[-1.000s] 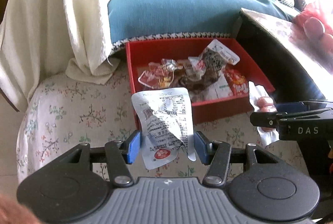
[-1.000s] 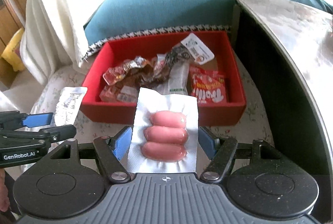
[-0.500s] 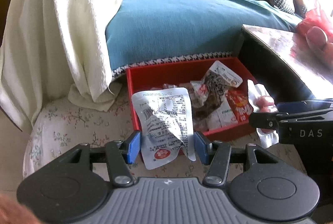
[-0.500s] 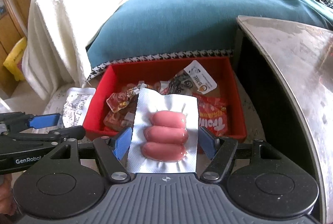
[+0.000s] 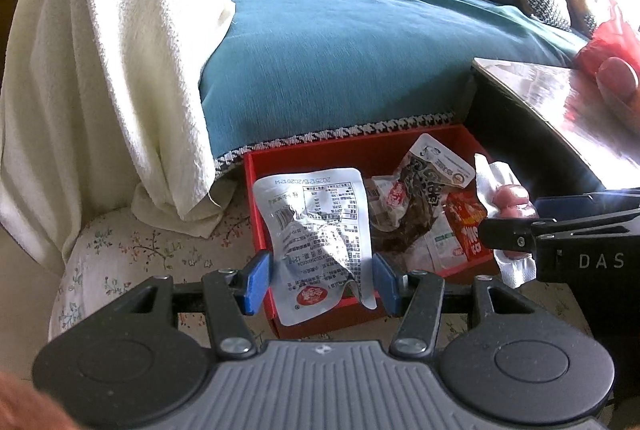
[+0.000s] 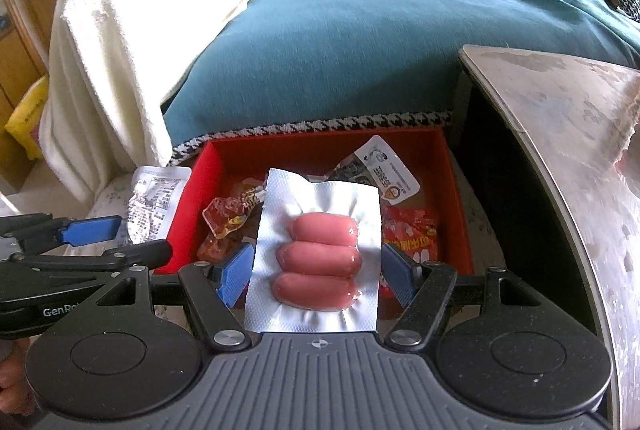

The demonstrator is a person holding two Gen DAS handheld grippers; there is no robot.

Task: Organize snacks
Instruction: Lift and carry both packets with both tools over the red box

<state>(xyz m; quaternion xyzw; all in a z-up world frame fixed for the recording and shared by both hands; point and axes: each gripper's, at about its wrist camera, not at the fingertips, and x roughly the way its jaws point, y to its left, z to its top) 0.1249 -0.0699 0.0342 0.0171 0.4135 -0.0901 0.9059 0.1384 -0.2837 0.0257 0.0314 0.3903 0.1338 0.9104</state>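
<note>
Both packets [image 5: 320, 242] [image 6: 320, 254] seem lifted higher above the red box [image 6: 192, 206] than before.

Both held packets higher above box [image 5: 256, 190].

Floral cushion [image 5: 132, 254] carries red box [image 5: 360, 150]; cream blanket [image 5: 188, 222] seemingly touches it.

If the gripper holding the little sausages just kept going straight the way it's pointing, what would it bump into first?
Probably the red box. The right gripper, clamped on the sausage pack, points down toward the loose snack packets lying in it, so the pack would likely meet those first. Depth is hard to judge here.
</note>
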